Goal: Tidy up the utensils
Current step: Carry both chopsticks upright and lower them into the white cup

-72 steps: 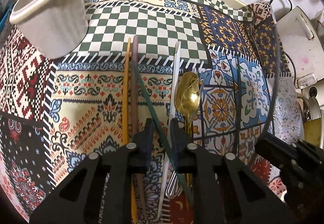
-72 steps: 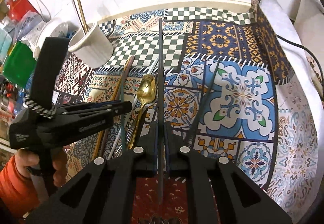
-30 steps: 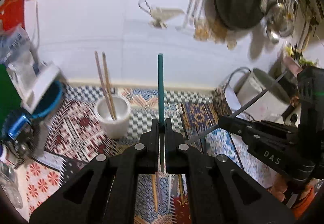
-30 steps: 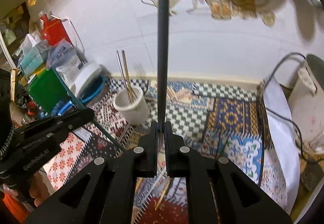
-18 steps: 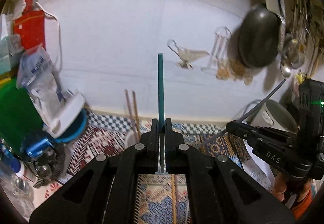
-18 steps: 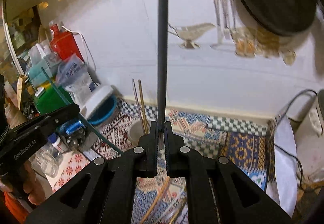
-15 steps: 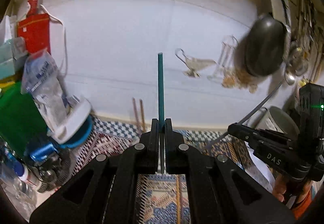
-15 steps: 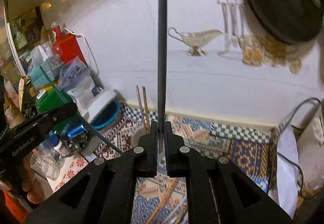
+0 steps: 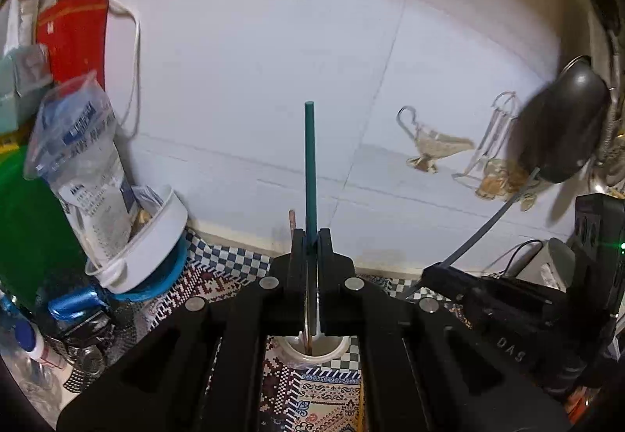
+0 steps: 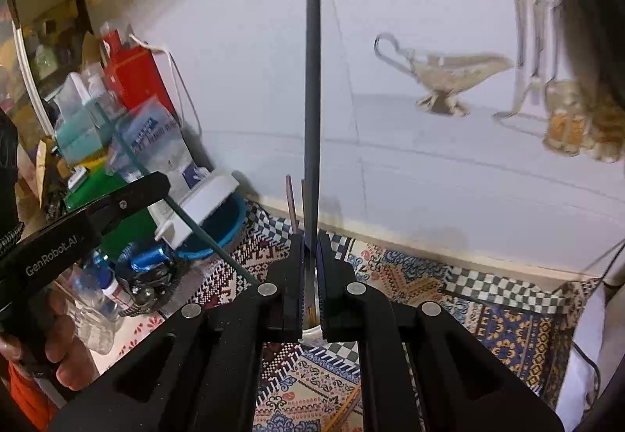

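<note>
While the left gripper (image 9: 311, 236) pinches a green chopstick (image 9: 310, 162) upright above the white cup (image 9: 315, 350), the right gripper (image 10: 311, 240) clamps a dark chopstick (image 10: 313, 100); only its view shows chopsticks lying on the patterned cloth (image 10: 508, 330).

A home kitchen. A dark pan (image 9: 560, 127) and metal utensils (image 9: 613, 119) hang on the white tiled wall (image 9: 254, 80) at right; a patterned patchwork cloth (image 10: 410, 275) covers the counter along the bottom, a white cup (image 9: 316, 348) holding chopsticks (image 10: 291, 201) stands on it, and packets and bottles (image 10: 101, 111) crowd the left edge.
</note>
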Available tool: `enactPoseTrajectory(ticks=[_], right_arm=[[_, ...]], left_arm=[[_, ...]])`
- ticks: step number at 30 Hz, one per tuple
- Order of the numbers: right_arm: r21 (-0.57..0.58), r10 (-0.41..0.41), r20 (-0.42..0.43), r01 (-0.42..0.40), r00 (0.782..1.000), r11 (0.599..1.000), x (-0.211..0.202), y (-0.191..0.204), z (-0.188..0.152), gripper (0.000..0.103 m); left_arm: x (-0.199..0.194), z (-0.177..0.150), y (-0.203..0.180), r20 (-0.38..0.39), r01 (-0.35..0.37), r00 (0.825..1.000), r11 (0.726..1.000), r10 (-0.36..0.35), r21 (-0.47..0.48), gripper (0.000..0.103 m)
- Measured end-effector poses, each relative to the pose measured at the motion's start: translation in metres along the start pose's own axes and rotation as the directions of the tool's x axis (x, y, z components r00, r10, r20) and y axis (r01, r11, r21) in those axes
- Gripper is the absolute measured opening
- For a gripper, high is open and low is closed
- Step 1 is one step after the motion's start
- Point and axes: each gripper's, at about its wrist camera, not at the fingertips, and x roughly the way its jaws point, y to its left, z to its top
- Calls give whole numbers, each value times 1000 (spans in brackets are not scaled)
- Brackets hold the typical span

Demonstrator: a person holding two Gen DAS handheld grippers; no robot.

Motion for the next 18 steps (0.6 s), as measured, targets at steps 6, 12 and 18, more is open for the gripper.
enactPoseTrajectory(ticks=[6, 12, 18], right_arm=[[5, 2, -101, -1, 995, 1000, 42, -6, -10, 5], [-3, -8, -178, 8, 984, 1000, 67, -6, -22, 5], [-12, -21, -227, 18, 974, 1000, 82, -4, -27, 6]], left_arm=[[40, -14, 5, -74, -19, 997, 1000, 19, -7, 3], [72, -31, 13, -161, -28, 987, 999, 21, -39, 3], [96, -44, 19, -244, -40, 970, 998, 24, -58, 3]])
